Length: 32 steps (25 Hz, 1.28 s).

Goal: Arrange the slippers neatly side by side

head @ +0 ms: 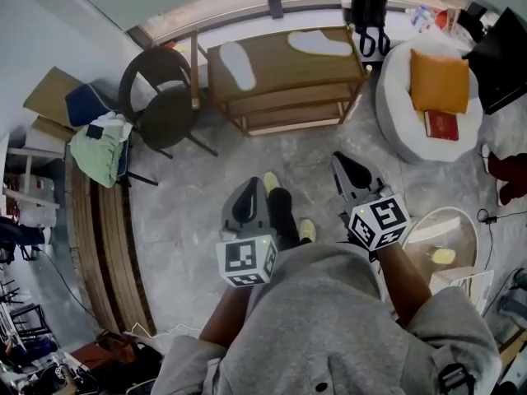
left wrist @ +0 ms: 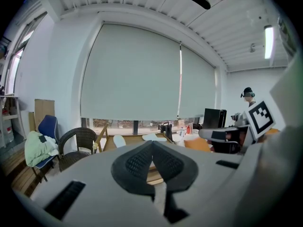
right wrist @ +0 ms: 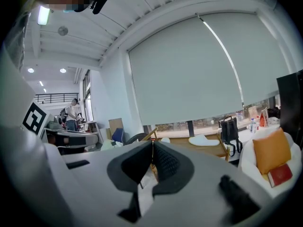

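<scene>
Standing on the grey floor [head: 206,196] by the window, the wooden bench [head: 280,68] carries both slippers on its top. A round white seat [head: 394,109] sits just off the bench's right end, with an orange cushion [head: 439,81] lying on it. A dark wicker chair [head: 160,97] stands by the bench's left end, and a black bag [head: 368,15] stands near its far right corner. One white slipper [head: 238,64] lies close to the bench's left edge, running front to back. The other slipper [head: 319,43] lies crosswise near the far right corner, well apart from the first and at an angle to it. The left gripper [head: 253,184] and the right gripper [head: 344,161] hang over the floor, well short of the bench's front edge. Each has its jaws pressed together with nothing between them.
</scene>
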{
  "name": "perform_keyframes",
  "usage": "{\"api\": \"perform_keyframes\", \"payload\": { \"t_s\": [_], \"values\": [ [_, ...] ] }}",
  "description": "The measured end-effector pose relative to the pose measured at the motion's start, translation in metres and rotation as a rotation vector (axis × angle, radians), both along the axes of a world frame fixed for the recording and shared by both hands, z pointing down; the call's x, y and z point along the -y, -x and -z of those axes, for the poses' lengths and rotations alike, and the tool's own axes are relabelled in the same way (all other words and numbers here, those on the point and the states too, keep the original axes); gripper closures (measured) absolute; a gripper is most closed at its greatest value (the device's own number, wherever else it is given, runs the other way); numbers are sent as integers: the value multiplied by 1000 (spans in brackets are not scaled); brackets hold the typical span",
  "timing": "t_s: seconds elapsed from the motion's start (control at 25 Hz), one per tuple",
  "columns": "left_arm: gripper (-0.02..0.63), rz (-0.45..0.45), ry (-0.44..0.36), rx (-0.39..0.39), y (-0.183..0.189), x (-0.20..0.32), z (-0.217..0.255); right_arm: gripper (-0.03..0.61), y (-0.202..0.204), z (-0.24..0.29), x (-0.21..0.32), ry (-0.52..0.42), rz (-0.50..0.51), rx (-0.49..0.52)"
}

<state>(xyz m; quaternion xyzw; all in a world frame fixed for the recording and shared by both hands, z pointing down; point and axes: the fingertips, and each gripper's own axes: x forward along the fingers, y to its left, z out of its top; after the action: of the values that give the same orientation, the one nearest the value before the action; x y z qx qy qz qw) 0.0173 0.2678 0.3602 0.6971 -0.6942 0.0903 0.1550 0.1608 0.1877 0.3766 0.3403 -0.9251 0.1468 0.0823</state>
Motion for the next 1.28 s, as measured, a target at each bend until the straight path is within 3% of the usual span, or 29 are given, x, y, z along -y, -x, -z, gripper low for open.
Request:
{"api": "perform_keyframes", "payload": {
  "t_s": [0.52, 1.28],
  "values": [
    [598, -10, -11, -13, 21, 61, -7, 554, 9, -7, 58, -15, -20, -38],
    [598, -44, 29, -34, 89, 211, -9, 554, 75, -17, 197, 28, -37, -86]
  ]
}}
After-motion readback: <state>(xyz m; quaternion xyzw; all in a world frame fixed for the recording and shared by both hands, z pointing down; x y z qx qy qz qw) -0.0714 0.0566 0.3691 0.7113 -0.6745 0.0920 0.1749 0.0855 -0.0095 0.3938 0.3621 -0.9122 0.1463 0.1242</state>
